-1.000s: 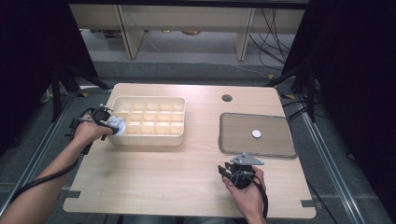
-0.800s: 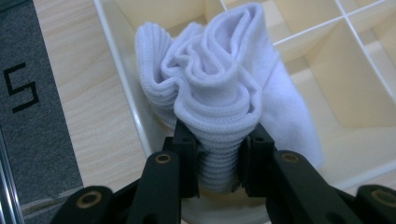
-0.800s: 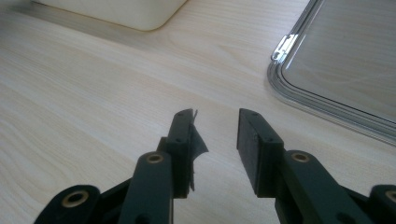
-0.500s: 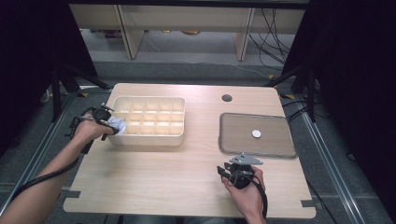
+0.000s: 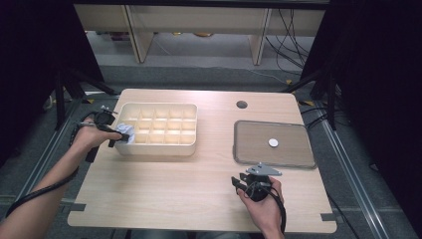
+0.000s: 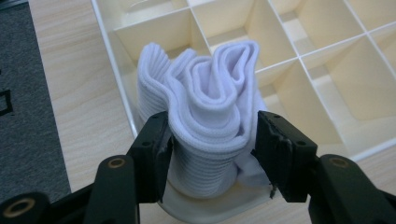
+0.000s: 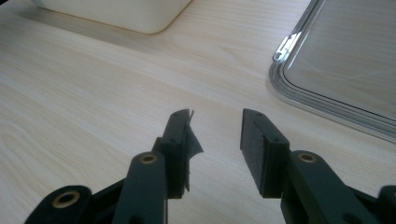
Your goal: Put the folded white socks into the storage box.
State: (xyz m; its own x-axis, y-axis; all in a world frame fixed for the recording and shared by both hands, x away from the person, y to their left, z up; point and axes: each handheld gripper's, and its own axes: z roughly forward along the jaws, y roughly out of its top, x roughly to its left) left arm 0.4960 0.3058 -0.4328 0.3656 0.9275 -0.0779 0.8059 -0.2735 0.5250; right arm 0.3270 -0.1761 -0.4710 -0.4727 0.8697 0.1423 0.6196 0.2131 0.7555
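A: Sock? 
B: White folded sock (image 6: 205, 116), ribbed, bunched upright. It sits in the corner compartment of the cream divider box (image 5: 158, 130), at the box's end nearest the surface's left edge, rising above the rim.

A: Left tool? 
B: Left tool (image 6: 212, 140) has its jaws pressed in on the sock from both sides, pinching its lower part. In the high view the left hand (image 5: 89, 135) holds that tool (image 5: 117, 135) at the box's left end.

A: The box itself? 
B: On the left half of the wooden surface (image 5: 199, 199), towards the far edge. The other compartments in sight are bare.

A: Right side? 
B: Right tool (image 7: 215, 135) has jaws spread, nothing between them, low over bare wood near the front edge. Right hand (image 5: 263, 204) grips it.

A: Anything beside it? 
B: Metal-rimmed grey tray (image 5: 303, 149) just beyond, near the right edge, with a small white disc (image 5: 273, 143) on it. Apart from the tool.
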